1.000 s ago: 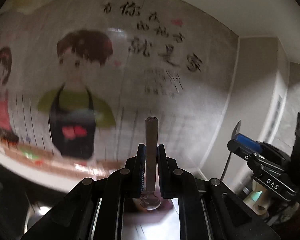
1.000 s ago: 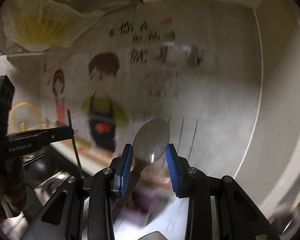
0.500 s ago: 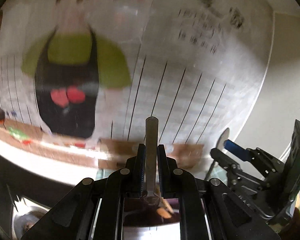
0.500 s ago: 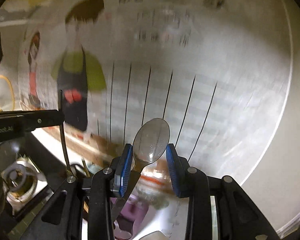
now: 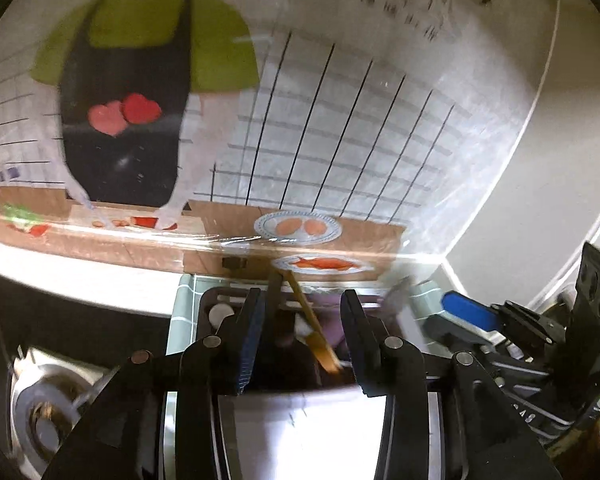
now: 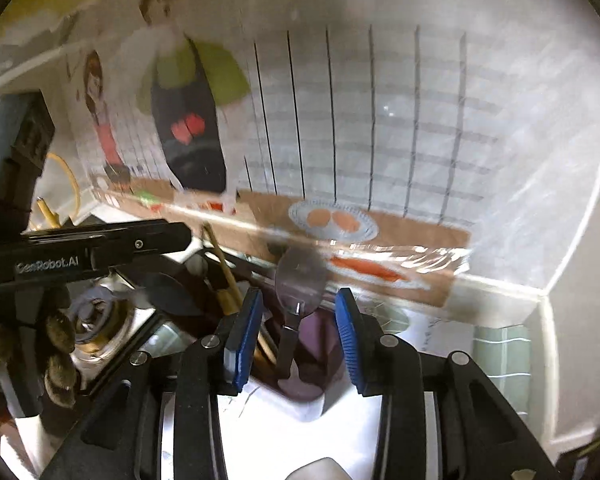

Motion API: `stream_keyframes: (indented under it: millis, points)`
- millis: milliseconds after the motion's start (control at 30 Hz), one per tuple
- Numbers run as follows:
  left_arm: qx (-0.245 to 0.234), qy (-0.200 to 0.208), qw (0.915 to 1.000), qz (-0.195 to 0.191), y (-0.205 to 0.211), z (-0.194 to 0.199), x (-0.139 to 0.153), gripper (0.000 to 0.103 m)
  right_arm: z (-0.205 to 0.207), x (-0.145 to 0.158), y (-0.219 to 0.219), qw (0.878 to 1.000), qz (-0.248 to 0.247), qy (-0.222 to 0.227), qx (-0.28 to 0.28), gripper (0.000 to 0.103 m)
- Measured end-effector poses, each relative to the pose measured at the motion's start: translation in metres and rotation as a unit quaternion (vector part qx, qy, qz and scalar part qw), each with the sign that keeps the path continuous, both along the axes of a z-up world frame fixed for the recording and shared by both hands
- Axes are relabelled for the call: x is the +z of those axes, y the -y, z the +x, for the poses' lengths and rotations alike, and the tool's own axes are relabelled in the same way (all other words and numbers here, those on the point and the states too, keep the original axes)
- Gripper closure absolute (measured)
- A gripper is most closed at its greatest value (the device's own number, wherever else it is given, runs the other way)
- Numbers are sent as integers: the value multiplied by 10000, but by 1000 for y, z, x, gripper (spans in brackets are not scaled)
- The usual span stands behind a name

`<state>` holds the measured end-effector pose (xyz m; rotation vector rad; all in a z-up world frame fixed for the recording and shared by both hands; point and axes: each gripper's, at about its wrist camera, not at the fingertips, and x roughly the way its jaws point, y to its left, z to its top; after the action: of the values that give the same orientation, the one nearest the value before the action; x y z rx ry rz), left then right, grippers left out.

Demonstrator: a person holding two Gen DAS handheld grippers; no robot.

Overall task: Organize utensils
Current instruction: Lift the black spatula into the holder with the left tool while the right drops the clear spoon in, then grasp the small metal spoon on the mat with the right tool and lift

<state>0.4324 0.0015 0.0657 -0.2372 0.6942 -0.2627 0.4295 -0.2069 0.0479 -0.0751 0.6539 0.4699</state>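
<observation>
Spoon now loose between opening right tool jaws, dropping into dark utensil holder; flat metal handle likewise freed from the opening, previously clamped left tool; both deliveries seemingly done.

"GenRobot.AI" in pale letters runs along the black side of the left hand-held gripper, read in the right wrist view; the first letter is soft.

Dark handwritten characters stand on the wall poster, at its top in both views; too blurred to read.

Faint pale marks on the body of the right hand-held gripper, low right in the left wrist view; not legible.

No other text, number or sign readable.
</observation>
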Motion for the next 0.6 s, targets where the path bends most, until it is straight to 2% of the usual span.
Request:
stream_keyframes:
  millis: [133, 233, 333, 467, 600]
  points:
    - [167, -61, 9998, 121, -6, -45, 12, 60, -36, 20, 19, 9999, 127, 27, 6, 65]
    - [145, -319, 9989, 295, -10, -81, -5, 59, -57, 16, 18, 9991, 132, -283, 299, 65]
    - [175, -689, 9966, 413, -16, -114, -33, 59, -80, -6, 13, 9945, 46, -764, 712, 65]
    - [285, -1102, 9926, 424, -26, -162, -73, 59, -108, -54, -6, 9800, -167, -1450, 1350, 65]
    - [390, -1446, 9881, 361, -30, -198, -108, 59, -131, -92, -24, 9707, -780, -1541, 1674, 66]
